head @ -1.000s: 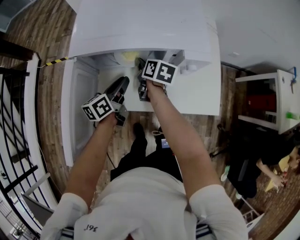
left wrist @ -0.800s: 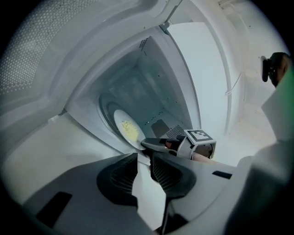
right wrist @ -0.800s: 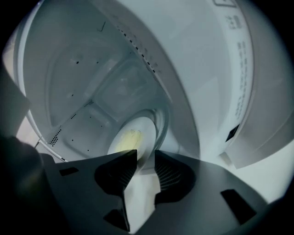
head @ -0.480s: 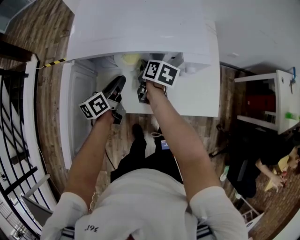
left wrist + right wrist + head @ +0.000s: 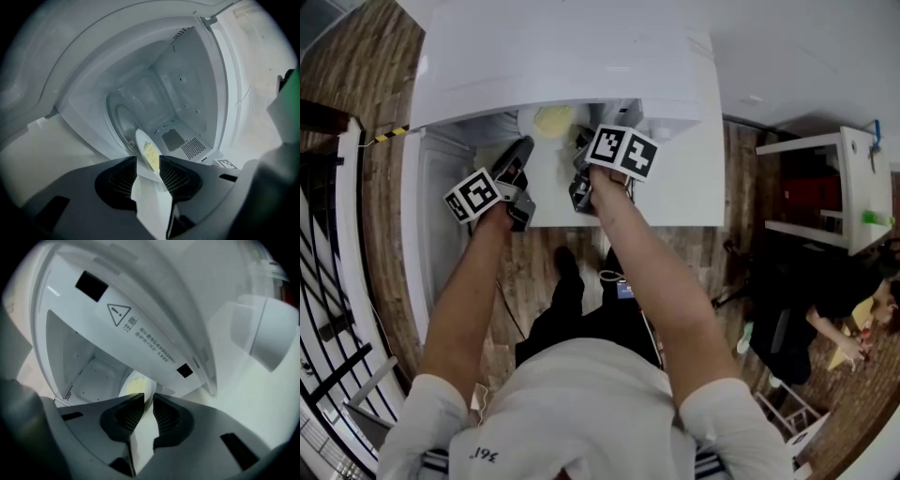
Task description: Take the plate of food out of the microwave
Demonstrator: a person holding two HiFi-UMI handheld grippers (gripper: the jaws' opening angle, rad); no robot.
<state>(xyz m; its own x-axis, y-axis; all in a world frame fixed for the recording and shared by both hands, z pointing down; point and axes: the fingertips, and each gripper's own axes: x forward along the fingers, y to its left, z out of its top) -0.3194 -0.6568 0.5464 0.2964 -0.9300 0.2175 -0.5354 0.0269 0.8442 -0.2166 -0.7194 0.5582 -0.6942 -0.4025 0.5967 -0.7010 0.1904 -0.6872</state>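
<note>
Scene: A person works two grippers at the open microwave [image 5: 562, 56].
Plate: The plate [image 5: 547, 120] of yellow food sits at the cavity's mouth.
Left gripper [image 5: 148, 159]: Jaws have just spread wide; the plate's rim stands between them, unpressed.
Right gripper [image 5: 149, 397]: Jaws have just narrowed to a slim gap, seemingly pinching the rim.
Doing it well: Likely best drawn straight out, level and slow, the free gripper steadying the opposite rim.
</note>
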